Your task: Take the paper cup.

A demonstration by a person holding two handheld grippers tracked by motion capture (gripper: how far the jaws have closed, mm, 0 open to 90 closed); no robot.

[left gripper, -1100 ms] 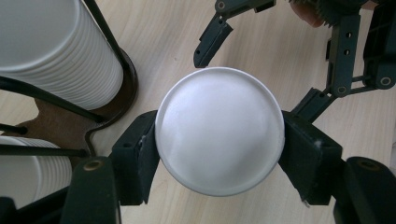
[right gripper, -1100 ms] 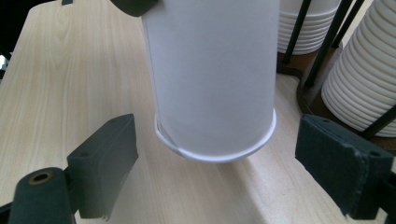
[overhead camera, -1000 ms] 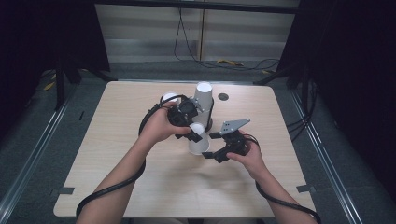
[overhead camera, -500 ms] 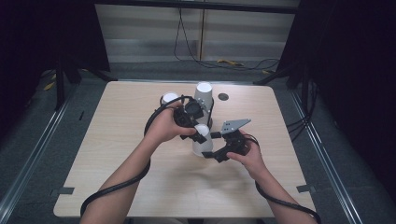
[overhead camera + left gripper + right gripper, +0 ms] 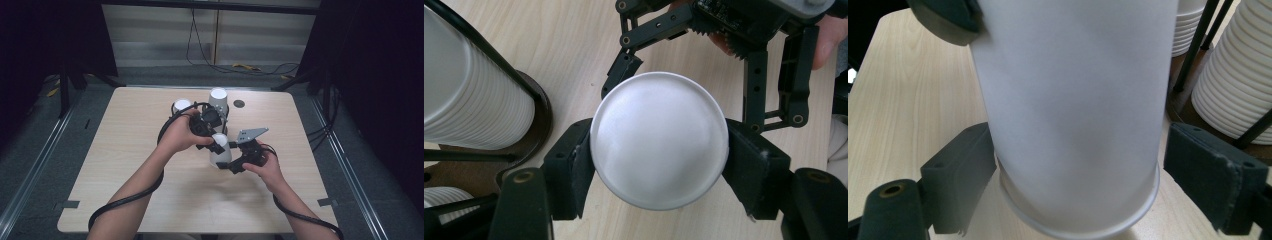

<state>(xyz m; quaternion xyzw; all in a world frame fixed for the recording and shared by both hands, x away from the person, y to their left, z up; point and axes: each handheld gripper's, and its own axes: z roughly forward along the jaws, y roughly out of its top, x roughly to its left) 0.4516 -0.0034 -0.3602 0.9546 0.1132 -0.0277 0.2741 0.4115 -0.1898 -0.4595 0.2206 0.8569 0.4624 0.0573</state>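
The left gripper [image 5: 659, 165] squeezes the top of the upside-down white paper cup [image 5: 659, 152] and has carried it toward the person, away from the cup stack [image 5: 218, 102]. The right gripper [image 5: 1083, 185] now sits around the cup's rim end, one pad touching and the other apart, so it looks ready to pull a cup off.

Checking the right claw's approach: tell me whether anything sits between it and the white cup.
Nothing visible does. The white cup, upside down, stands directly between the right claw pads, already gripped near its top by the left claw.

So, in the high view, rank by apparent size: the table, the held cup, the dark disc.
1. Table, by far the largest.
2. Held cup, upside down between both grippers.
3. Dark disc at the far edge; farther off, though clearly smallest.
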